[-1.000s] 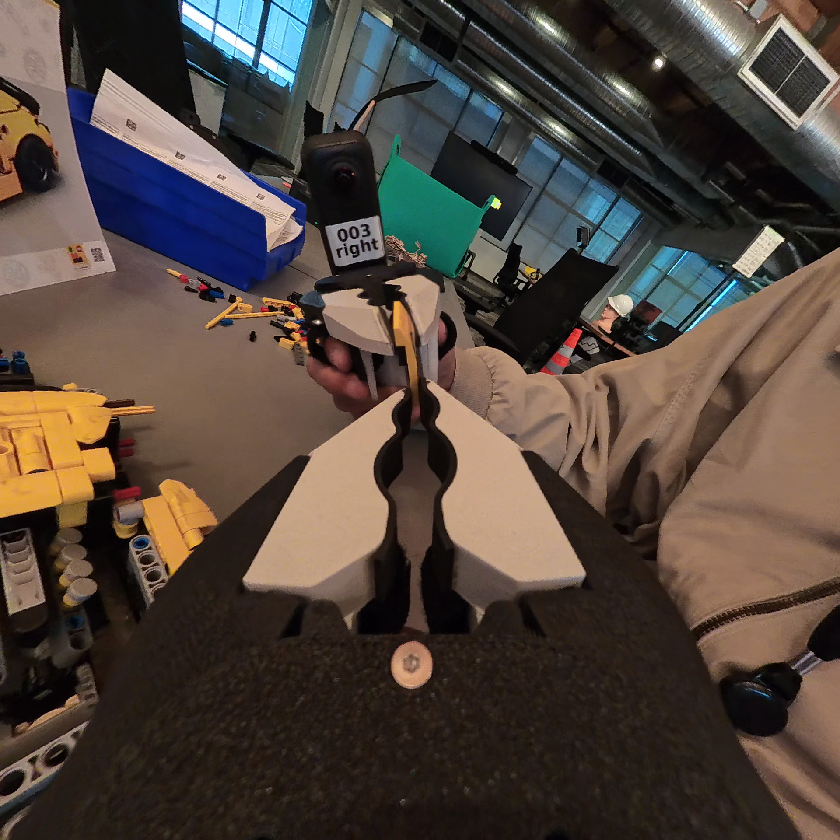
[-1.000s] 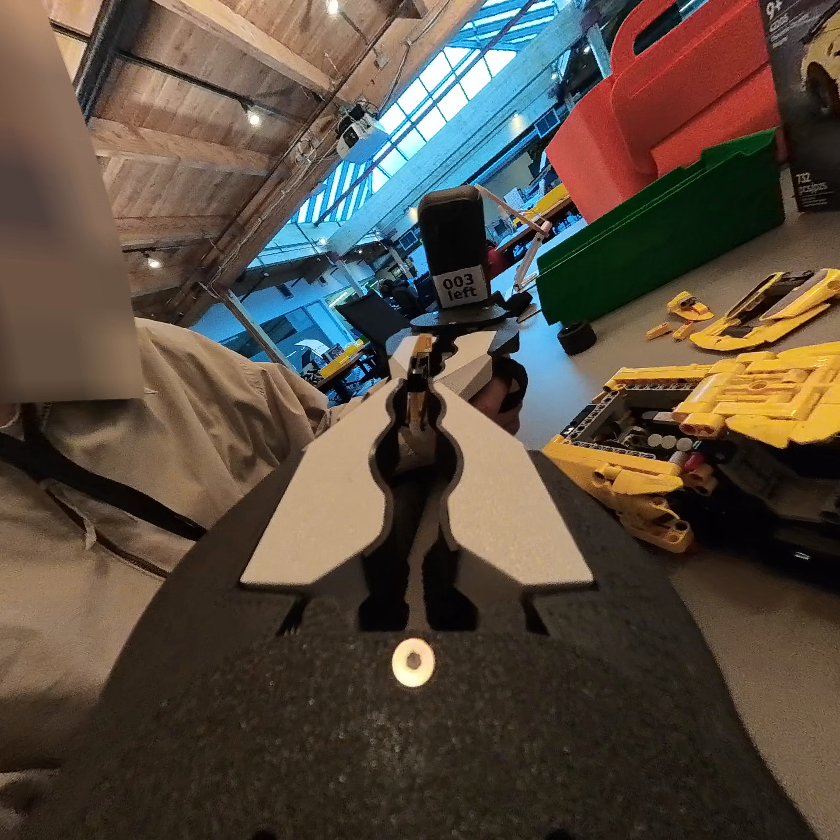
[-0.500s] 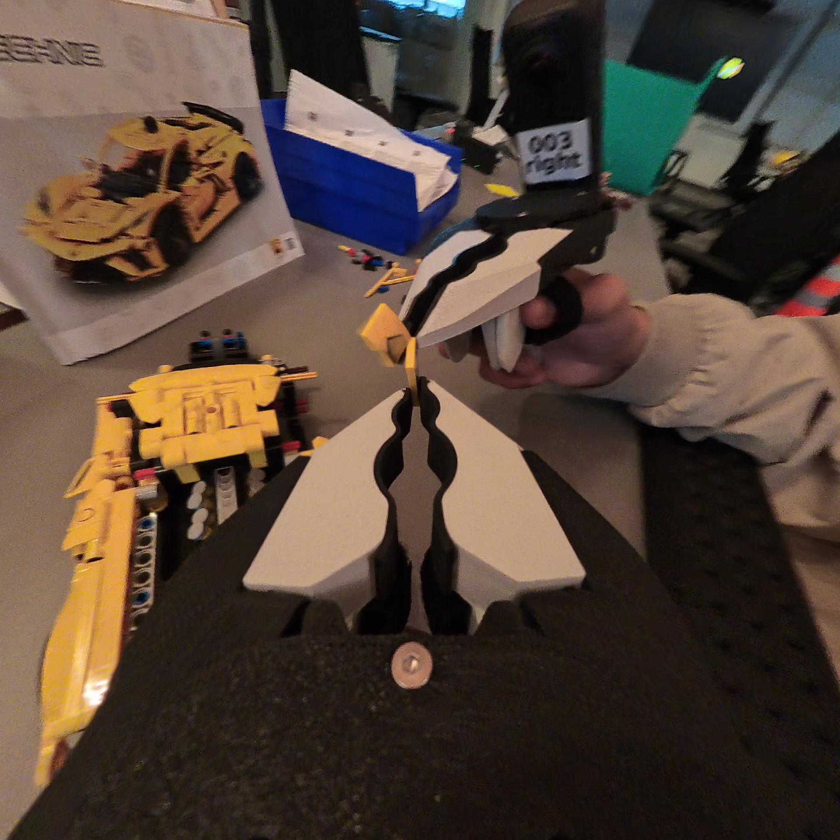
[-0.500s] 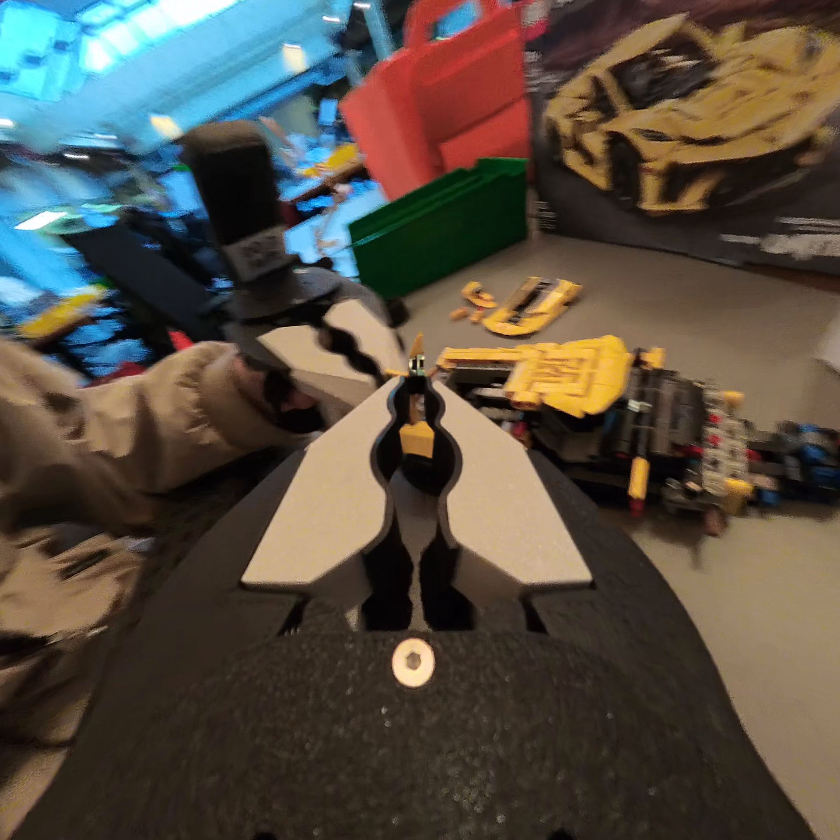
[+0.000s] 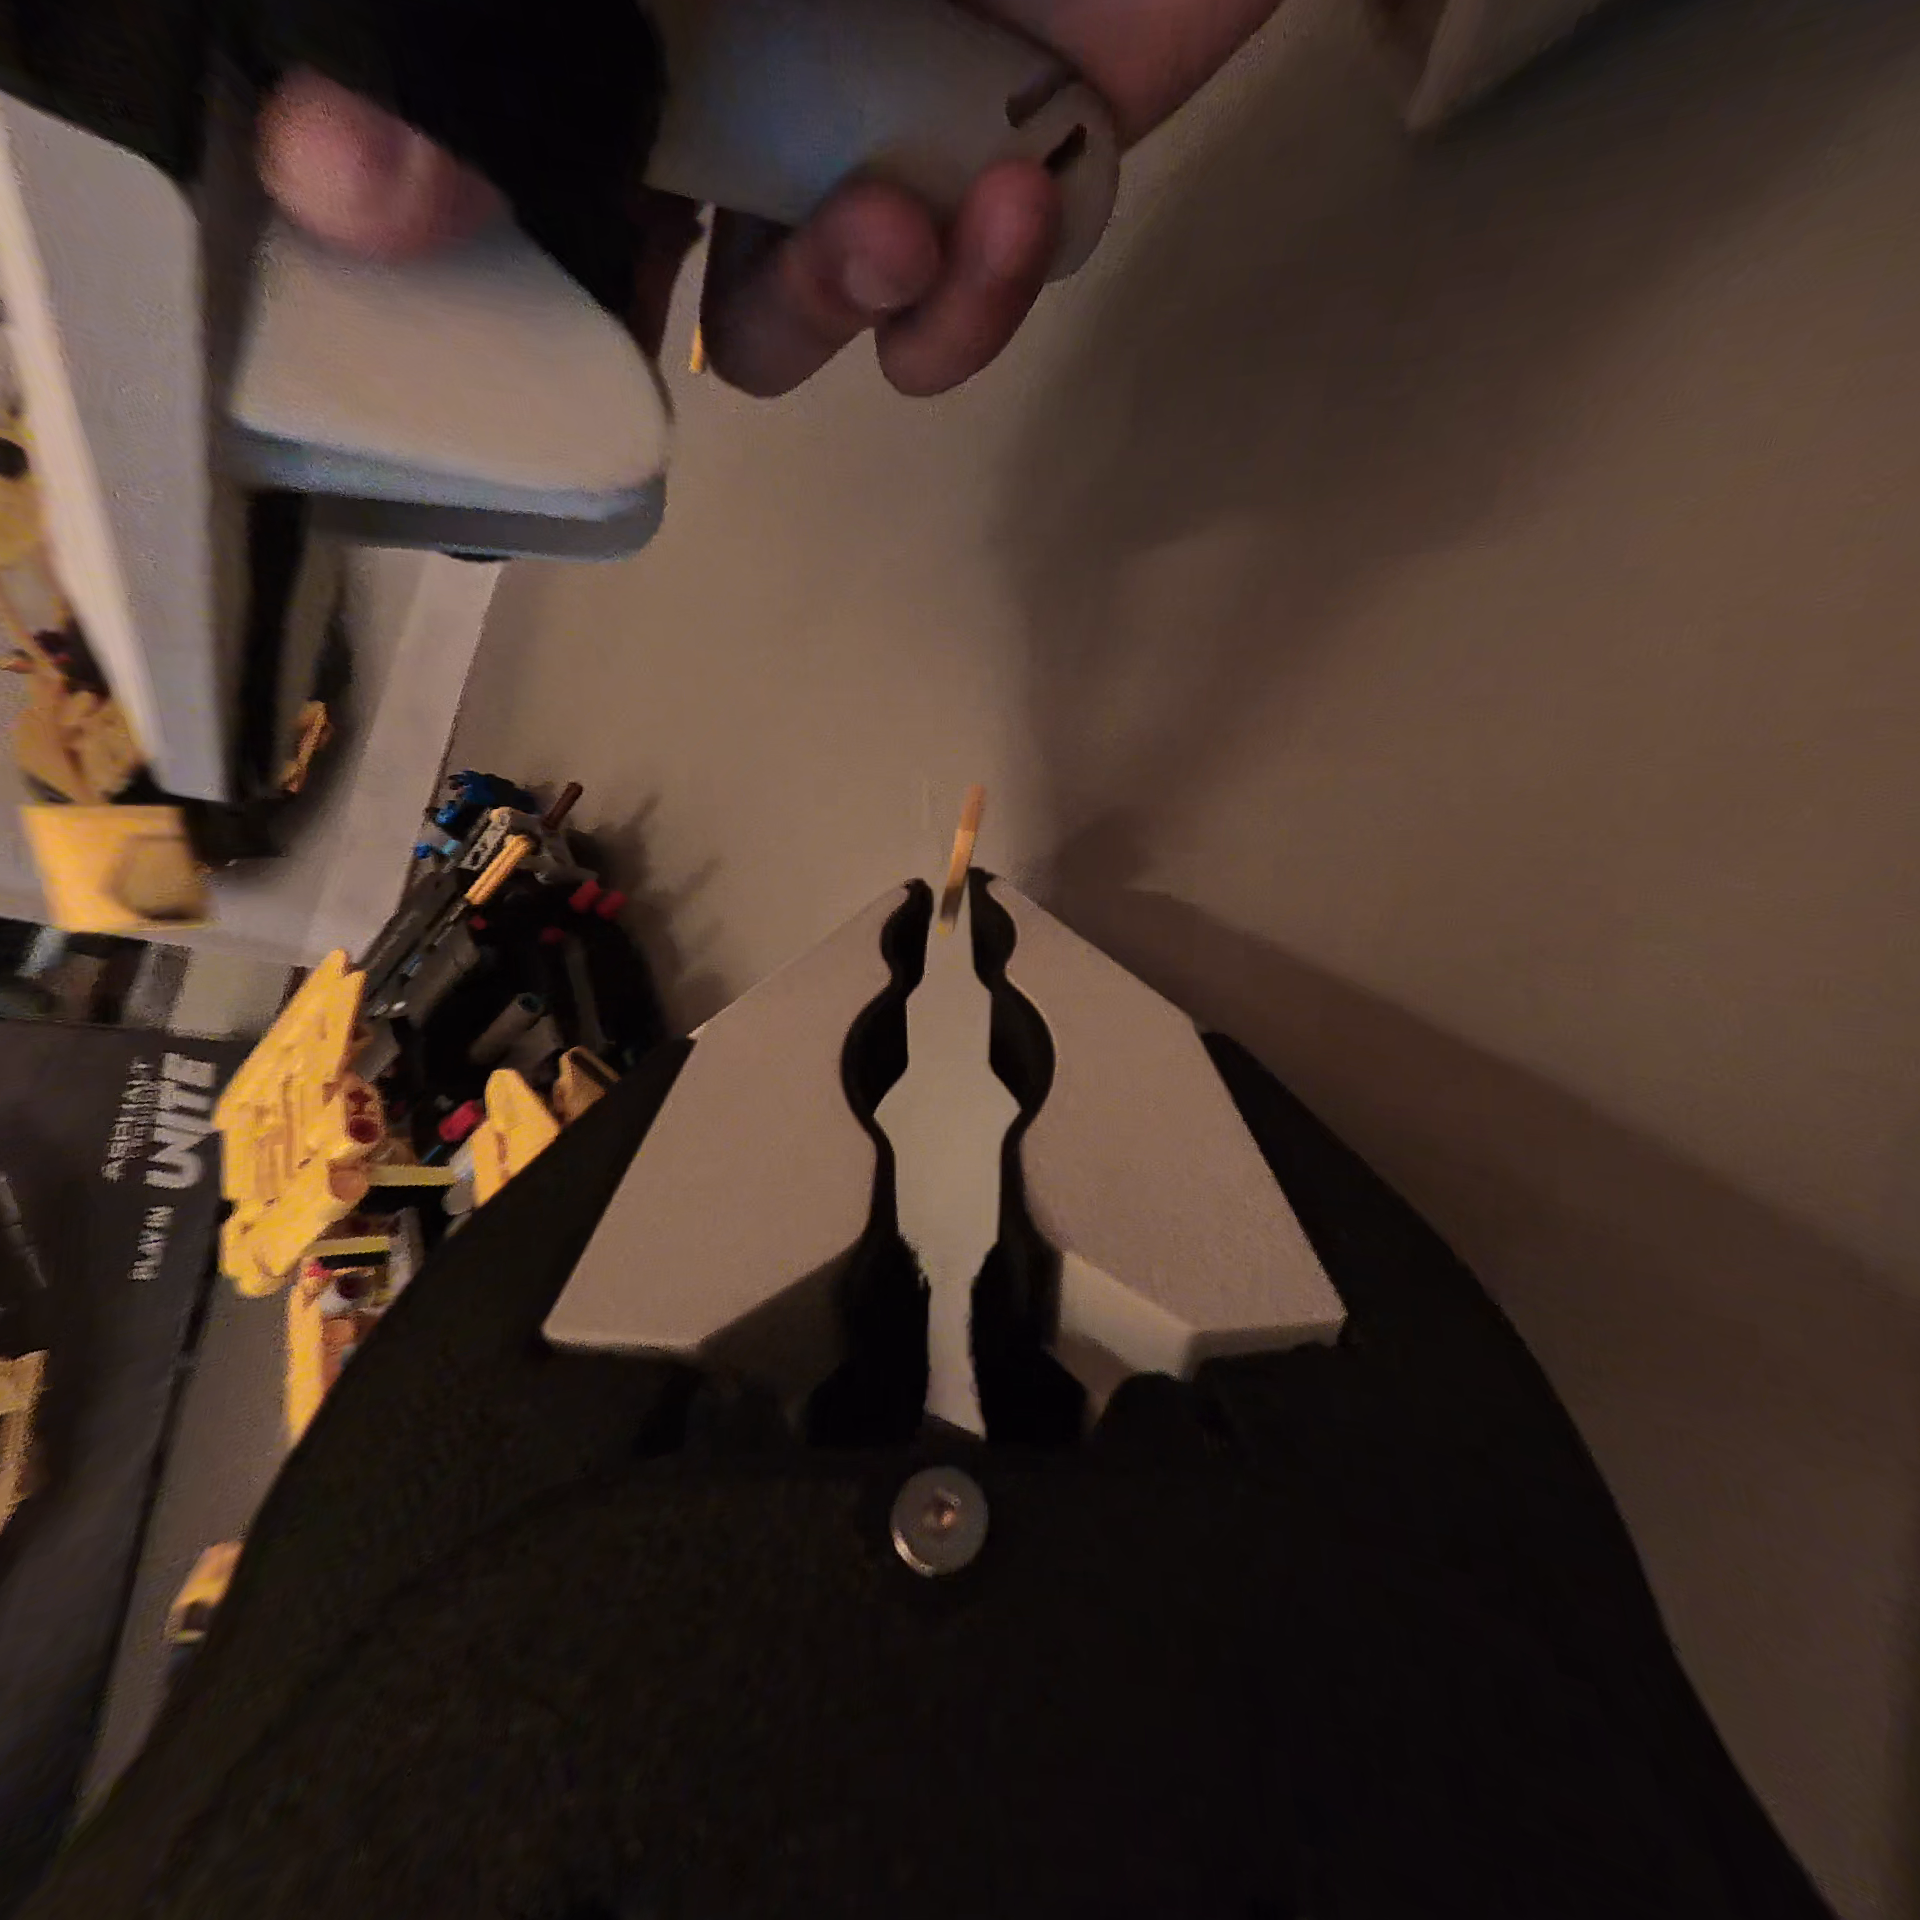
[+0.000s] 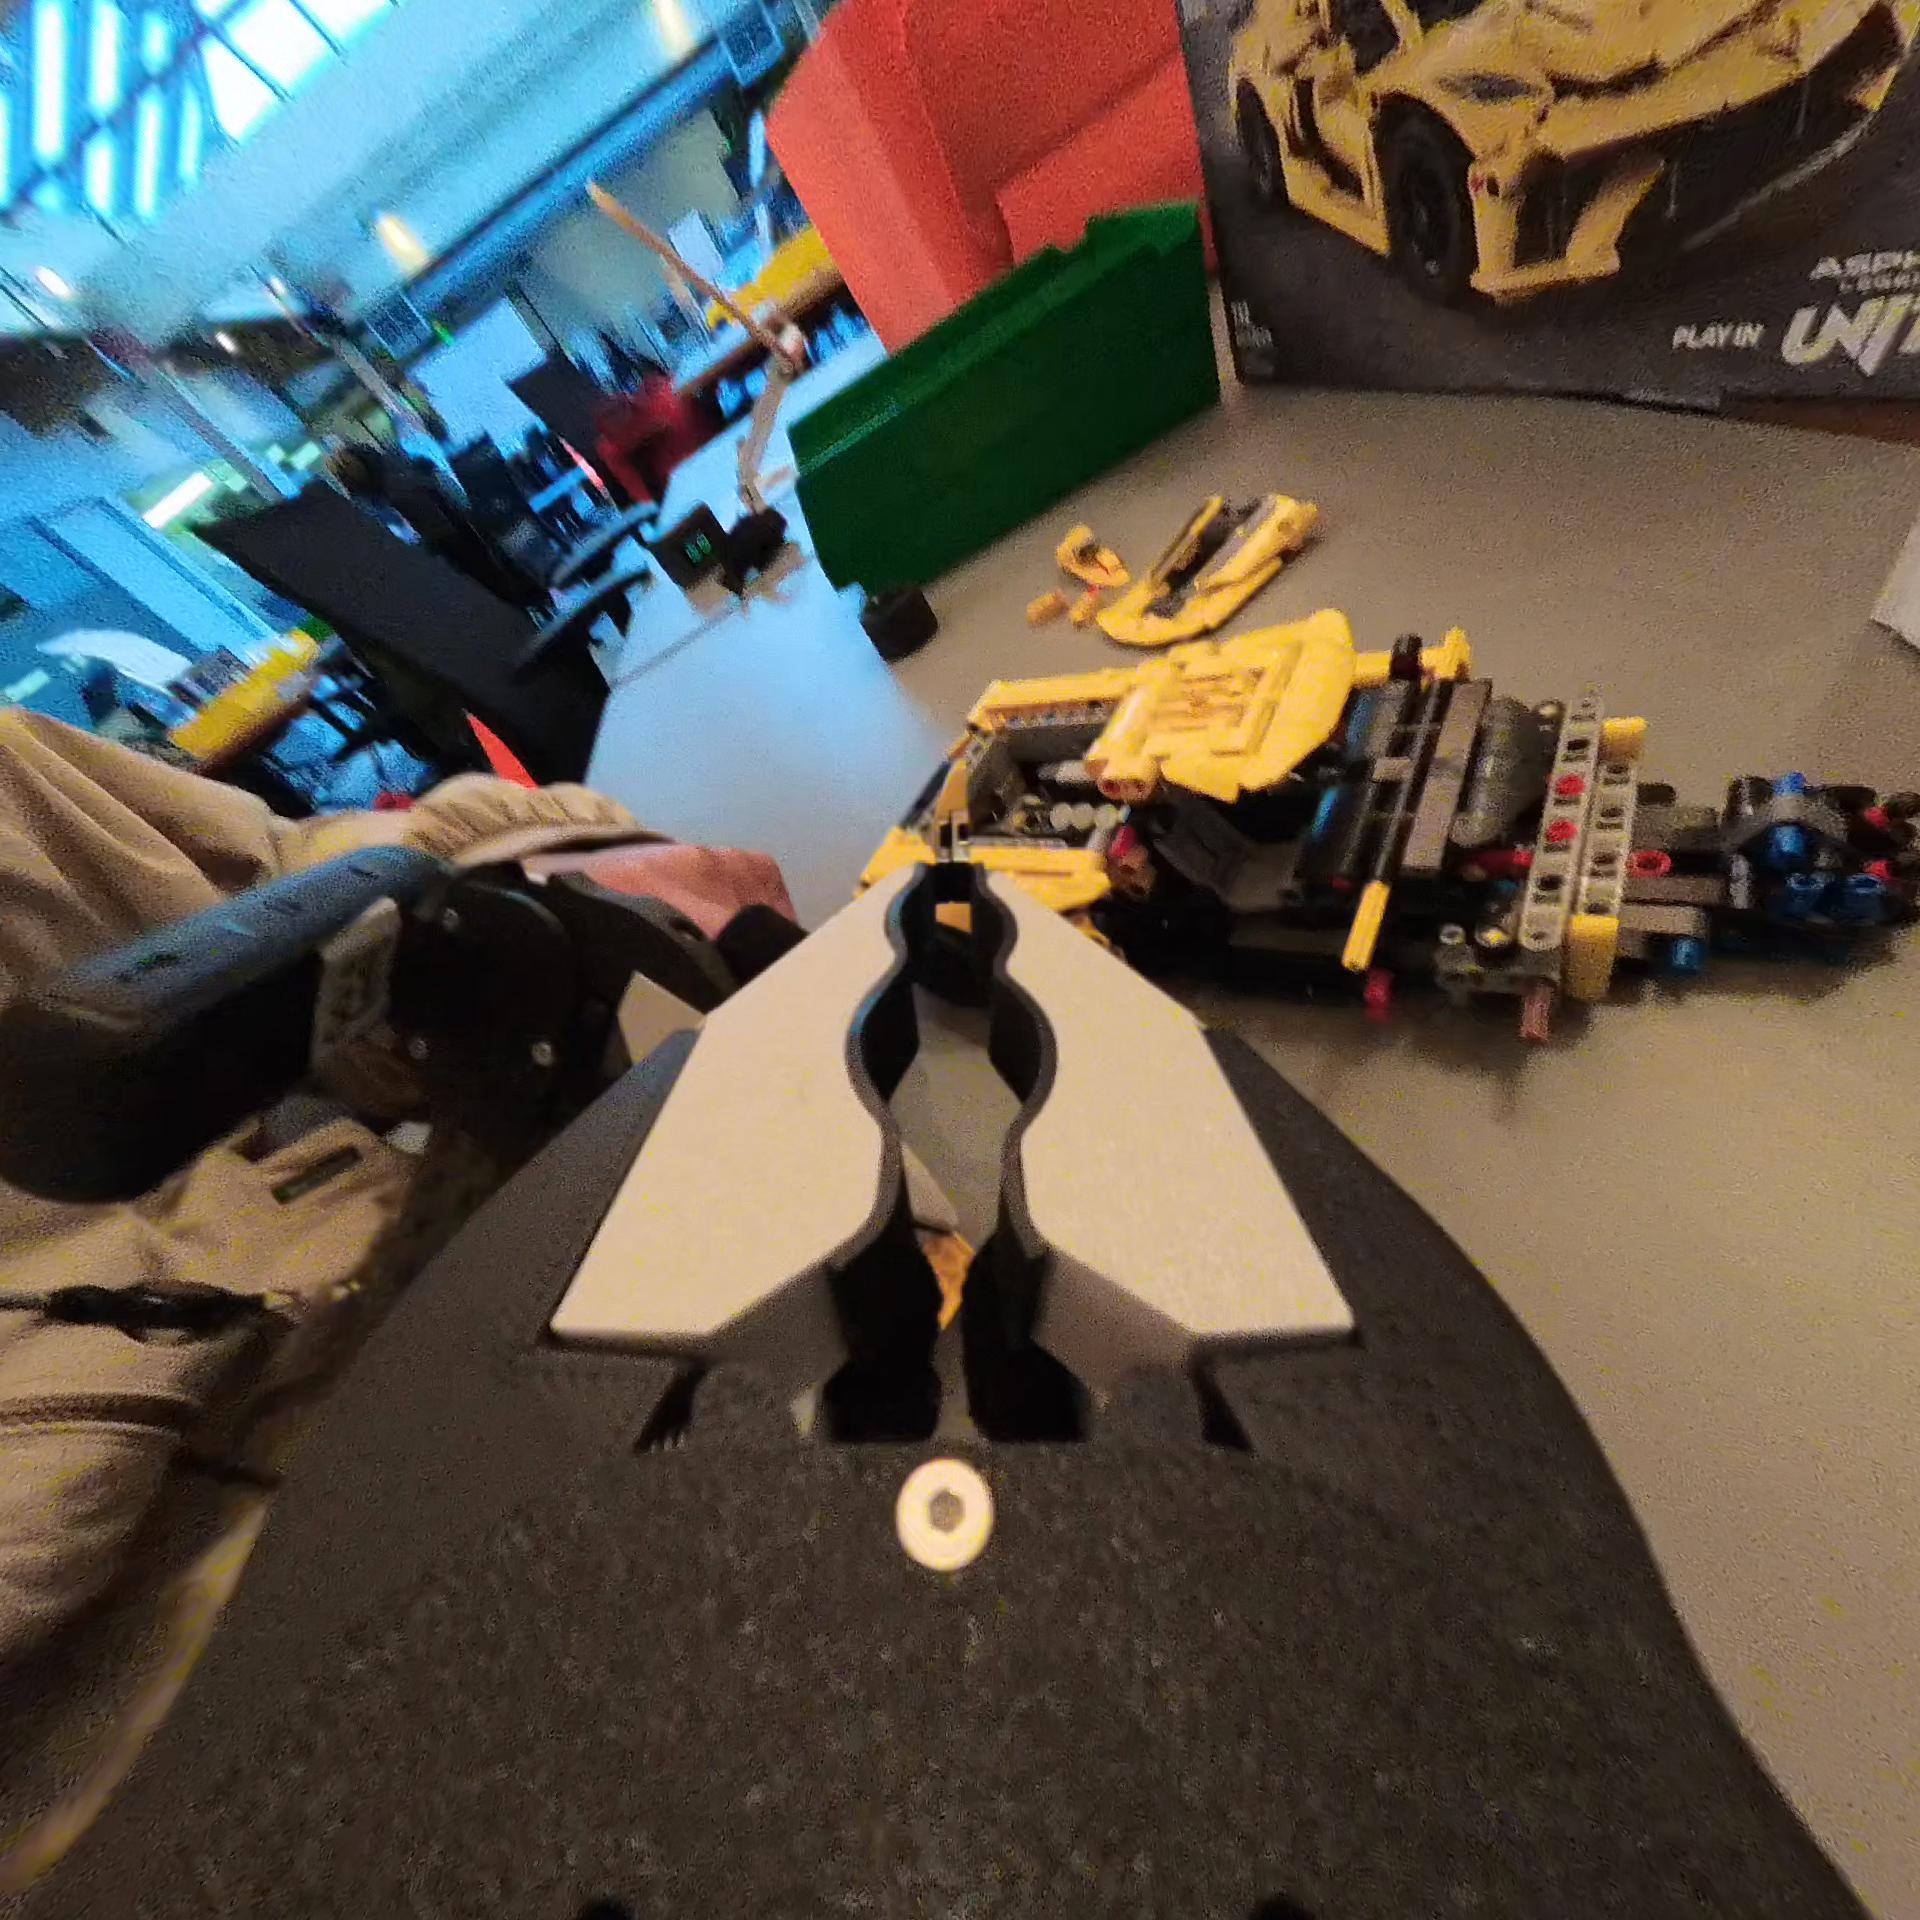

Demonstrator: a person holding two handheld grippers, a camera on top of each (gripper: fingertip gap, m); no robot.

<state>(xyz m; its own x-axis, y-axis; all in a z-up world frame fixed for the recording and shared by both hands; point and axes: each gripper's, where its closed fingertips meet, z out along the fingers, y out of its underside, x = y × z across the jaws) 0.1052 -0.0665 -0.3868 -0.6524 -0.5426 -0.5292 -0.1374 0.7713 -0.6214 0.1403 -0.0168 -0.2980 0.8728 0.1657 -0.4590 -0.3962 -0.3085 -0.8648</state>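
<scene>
My left gripper [image 5: 948, 883] points down at the grey table [image 5: 1351, 727] and is shut on a thin yellow piece [image 5: 961, 852] that sticks out past its tips. My right gripper [image 6: 951, 883] is shut on a small yellow piece [image 6: 951, 914] at its tips. It hovers just in front of a half-built yellow and black toy car [image 6: 1299, 790]. The car also shows in the left wrist view [image 5: 312, 1132], to the left of my left gripper. The right gripper, blurred, with a hand [image 5: 883, 281] on it, is at the top of the left wrist view. The left gripper's body [image 6: 208, 997] lies left of my right gripper.
A loose yellow car panel [image 6: 1205, 571] and a black wheel [image 6: 899, 621] lie behind the car. A green bin [image 6: 997, 416], a red bag [image 6: 987, 135] and the car's box [image 6: 1558, 187] stand at the back. A beige sleeve [image 6: 125, 1299] is at the left.
Both grippers have swung from facing each other in the air down toward the table. They have come apart, each with a yellow piece. The left now points straight down at the table.
</scene>
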